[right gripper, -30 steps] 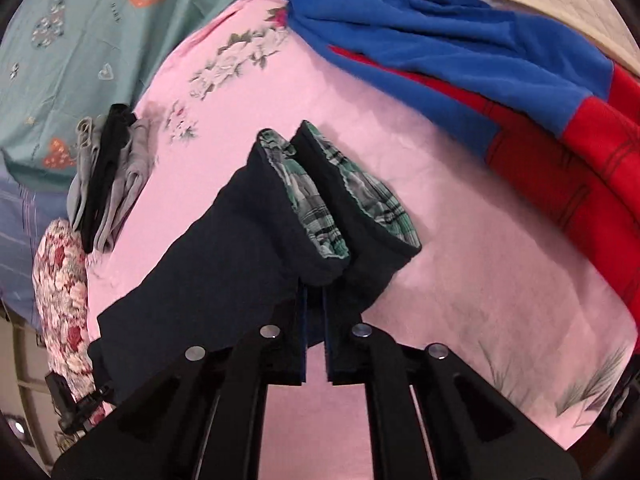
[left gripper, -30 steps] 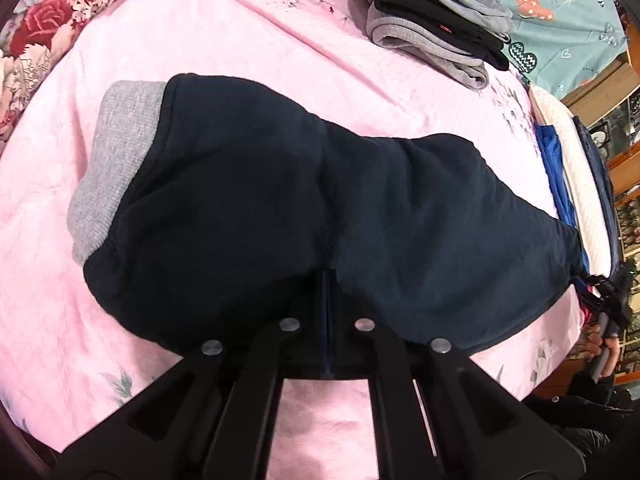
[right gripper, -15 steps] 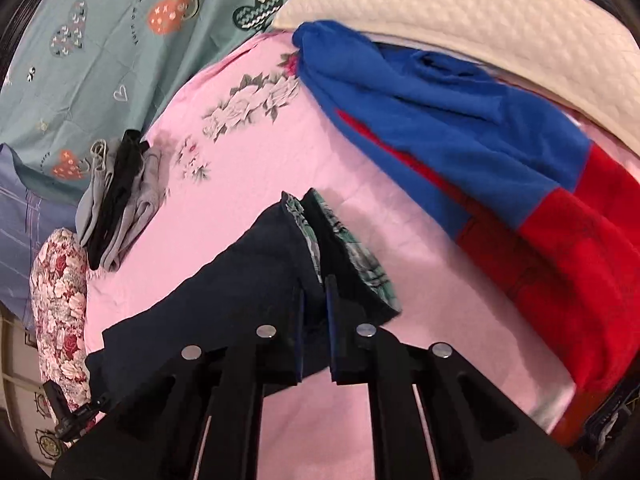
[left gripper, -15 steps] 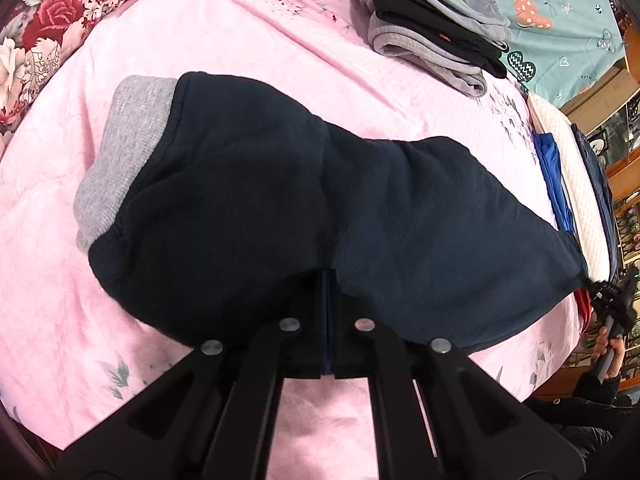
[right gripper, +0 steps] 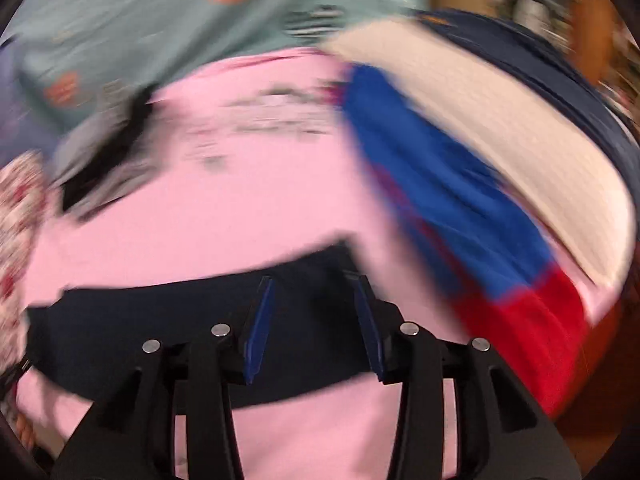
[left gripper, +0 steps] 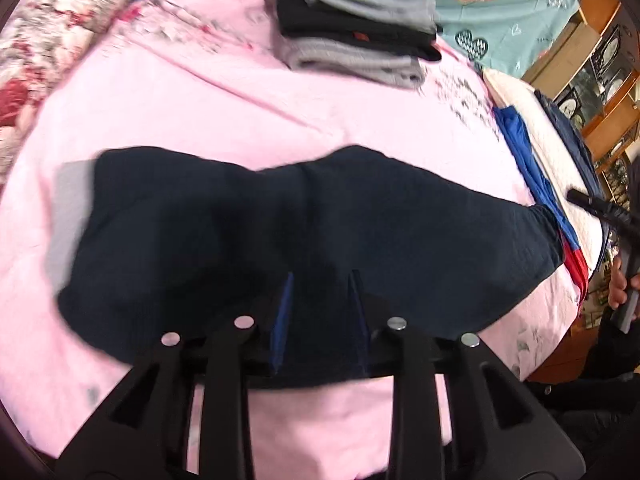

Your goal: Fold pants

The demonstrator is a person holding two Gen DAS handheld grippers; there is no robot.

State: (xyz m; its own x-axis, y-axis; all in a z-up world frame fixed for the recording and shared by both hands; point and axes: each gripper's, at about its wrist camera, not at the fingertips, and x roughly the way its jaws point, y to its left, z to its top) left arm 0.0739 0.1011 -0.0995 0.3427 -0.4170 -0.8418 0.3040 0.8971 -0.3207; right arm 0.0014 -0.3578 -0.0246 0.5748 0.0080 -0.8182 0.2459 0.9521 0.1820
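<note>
The dark pants (left gripper: 304, 240) lie flat on the pink bed (left gripper: 192, 112), and the left tongs (left gripper: 320, 316) are wide open above them, holding nothing. From the blurry right view, the right tongs (right gripper: 316, 320) are wide open too, over the pants (right gripper: 192, 320), beside a blue and red cloth (right gripper: 460, 208).

The left wrist camera sits low behind its own fingers (left gripper: 288, 300) and looks down close over the dark pants (left gripper: 280, 216) on the pink bed (left gripper: 200, 104). The right wrist camera does the same behind its fingers (right gripper: 260, 320), but its view is blurry. Both see the pants, the bed, the folded clothes pile (left gripper: 356, 36) and the blue and red cloth (right gripper: 460, 200).
</note>
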